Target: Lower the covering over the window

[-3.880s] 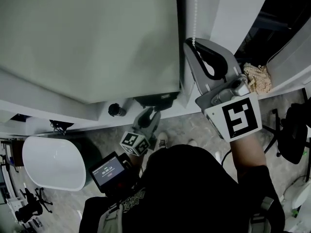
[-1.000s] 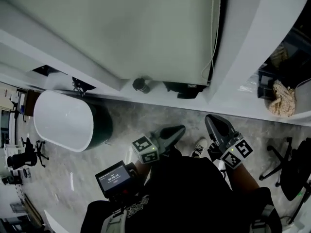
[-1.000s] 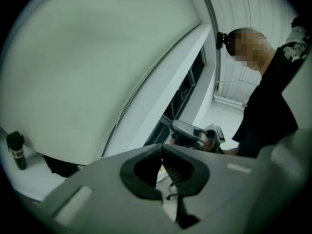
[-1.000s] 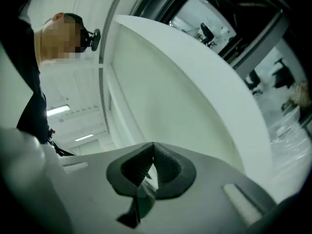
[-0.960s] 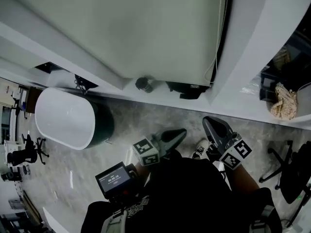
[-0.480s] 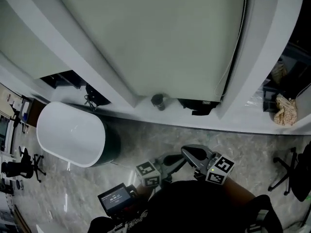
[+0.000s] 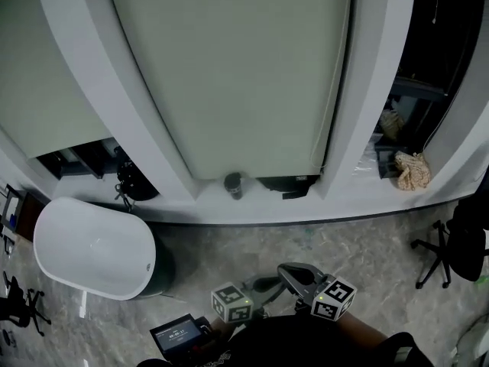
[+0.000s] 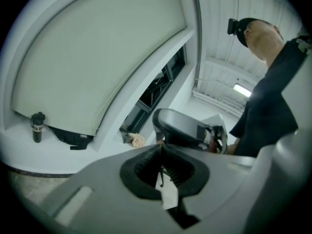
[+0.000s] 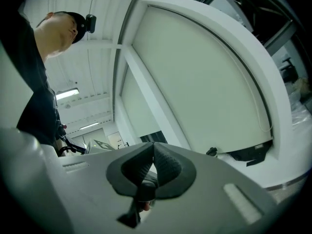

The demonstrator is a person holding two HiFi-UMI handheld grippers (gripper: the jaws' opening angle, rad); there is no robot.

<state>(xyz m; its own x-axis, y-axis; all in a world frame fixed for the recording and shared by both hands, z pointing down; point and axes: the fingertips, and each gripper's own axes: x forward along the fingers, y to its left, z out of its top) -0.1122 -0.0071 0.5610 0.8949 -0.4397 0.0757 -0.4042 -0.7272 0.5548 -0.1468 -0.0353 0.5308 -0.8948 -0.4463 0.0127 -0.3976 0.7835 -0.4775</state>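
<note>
Note the left gripper (image 7: 260, 285) at the bottom middle of the head view: closed right up, nothing between the jaws. Note the same of the right gripper (image 7: 288, 269) just beside it to the right, pinched together and empty. Count both as well apart from the roller blind (image 7: 229, 75) filling the upper middle of the frame, with bare floor (image 7: 344, 243) in between.

Judge the blind almost fully lowered, its bottom edge just above the window sill (image 7: 252, 206). See only a dark slot left at the lower right, with a black object (image 7: 289, 184) lying on the sill there. Cannot tell whether propped up by that object or merely passing over it.

Before calling the step done, check that slot. For more drop, go for the bead cord (image 7: 335, 98) running down the blind's right edge. Open one gripper before reaching it, take a single strand of the loop between the jaws, and close firmly. Pull straight down along the frame in short, even strokes, re-gripping higher rather than dragging in one long sweep. Keep the other gripper clear of the loop to avoid fouling it.

Mind the dark bottle (image 7: 233, 183) standing on the sill right at the blind's lower edge. Stay off the crumpled rag (image 7: 412, 170) on the ledge at the right. Stop on first contact of bottom edge with sill; avoid forcing the cord further.
</note>
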